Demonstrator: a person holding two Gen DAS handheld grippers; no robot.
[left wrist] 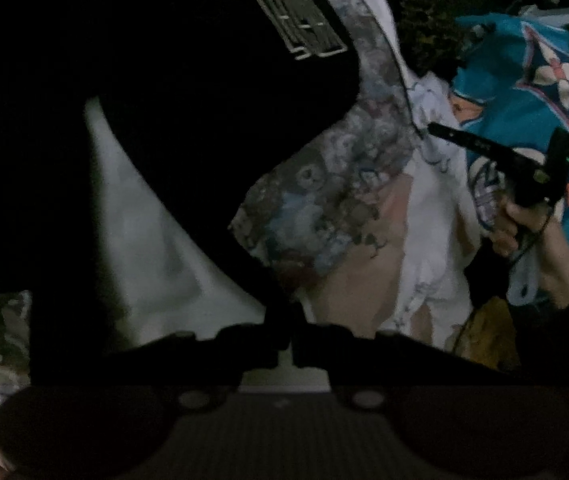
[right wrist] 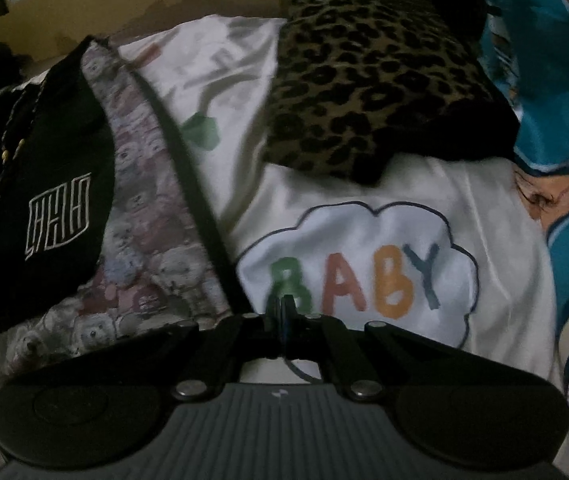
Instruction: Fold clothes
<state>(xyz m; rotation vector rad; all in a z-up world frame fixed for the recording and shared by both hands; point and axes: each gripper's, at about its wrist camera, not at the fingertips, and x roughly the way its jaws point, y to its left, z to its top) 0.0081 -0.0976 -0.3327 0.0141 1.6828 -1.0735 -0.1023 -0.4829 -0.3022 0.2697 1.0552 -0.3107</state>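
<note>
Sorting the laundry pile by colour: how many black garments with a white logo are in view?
1: the black garment lies left of the bear-print cloth; others may be hidden in the pile.

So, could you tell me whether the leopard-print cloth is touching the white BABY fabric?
Touching. In the right wrist view, the leopard-print cloth lies directly on the white BABY fabric, its lower edge overlapping it with no gap.

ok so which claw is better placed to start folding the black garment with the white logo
Left. The left claw is shut right at the black garment's edge, apparently pinching it. The right claw is shut over the white BABY cloth, off to that garment's side.
</note>
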